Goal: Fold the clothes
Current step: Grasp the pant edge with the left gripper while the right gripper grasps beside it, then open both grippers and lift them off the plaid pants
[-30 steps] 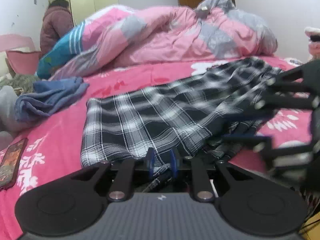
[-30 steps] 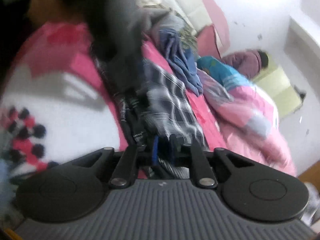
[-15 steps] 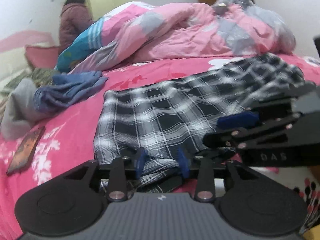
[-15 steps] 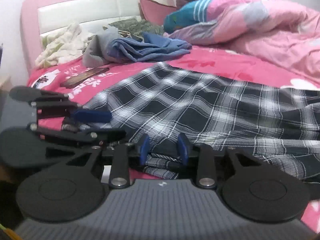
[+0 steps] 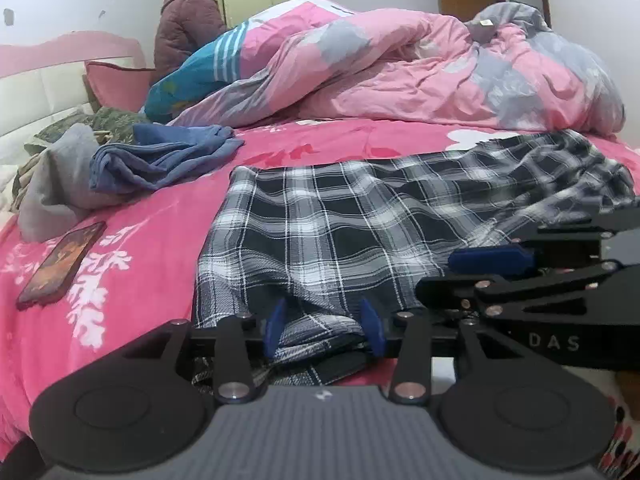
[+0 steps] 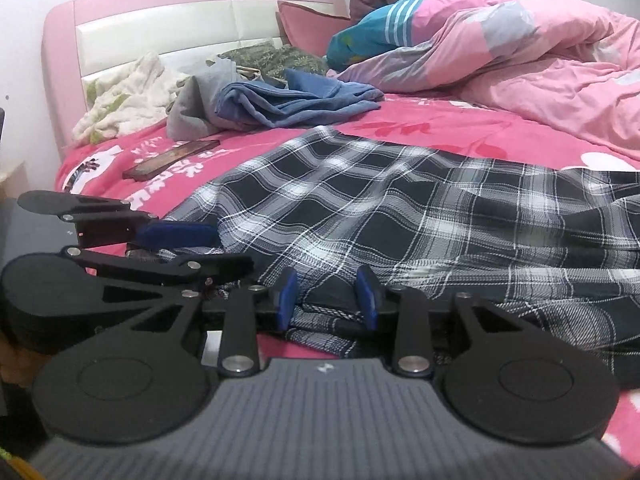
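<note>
My left gripper (image 5: pixel 322 326) sits low at the near edge of the black-and-white plaid cotton garment (image 5: pixel 360 232), which lies spread across the bright pink floral bedsheet (image 5: pixel 132 248). Its jaws are opening, and a bunched fold of the plaid hem sits between the blue pads without being squeezed. My right gripper (image 6: pixel 327 300) rests just beside it on the same near edge, jaws parted, with the dark hem lying loose between its pads too. So I judge that I am letting go of the cloth, not taking it up.

The garment looks laid out roughly flat, its length running away to the right, with a rumpled ridge along the near edge where my fingers are. I cannot tell how many layers lie there, so one fold may be in place; it is certainly not yet a tidy packet. Smoothing and further folds remain.

Beyond it, a crumpled blue cloth (image 6: pixel 292 100) and a grey one (image 6: pixel 192 108) wait near the headboard, apparently unfolded. A dark phone (image 5: pixel 60 264) lies on the sheet to the left, well apart from the plaid.
</note>
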Action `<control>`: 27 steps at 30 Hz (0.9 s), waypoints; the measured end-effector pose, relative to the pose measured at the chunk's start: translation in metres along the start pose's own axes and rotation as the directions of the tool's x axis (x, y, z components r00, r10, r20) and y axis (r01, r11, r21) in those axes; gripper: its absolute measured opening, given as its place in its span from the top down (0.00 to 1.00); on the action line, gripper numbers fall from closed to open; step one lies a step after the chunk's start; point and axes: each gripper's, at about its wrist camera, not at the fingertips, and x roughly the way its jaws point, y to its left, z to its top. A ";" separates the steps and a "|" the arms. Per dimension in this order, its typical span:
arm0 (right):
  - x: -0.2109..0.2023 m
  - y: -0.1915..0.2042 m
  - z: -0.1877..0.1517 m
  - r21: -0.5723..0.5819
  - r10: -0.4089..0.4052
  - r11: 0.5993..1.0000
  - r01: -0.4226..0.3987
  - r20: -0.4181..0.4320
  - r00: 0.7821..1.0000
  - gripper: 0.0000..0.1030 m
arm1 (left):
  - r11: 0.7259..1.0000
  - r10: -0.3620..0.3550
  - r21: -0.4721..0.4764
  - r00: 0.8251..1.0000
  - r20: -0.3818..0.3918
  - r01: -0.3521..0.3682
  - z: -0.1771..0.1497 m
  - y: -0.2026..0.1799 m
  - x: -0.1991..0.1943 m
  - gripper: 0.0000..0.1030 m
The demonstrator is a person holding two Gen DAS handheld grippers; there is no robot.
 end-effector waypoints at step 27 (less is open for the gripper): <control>-0.002 -0.011 -0.006 0.077 0.038 0.996 -0.041 0.037 0.999 0.69 | 0.963 -0.106 -0.237 0.990 0.092 0.125 0.021 0.038 -0.034 0.19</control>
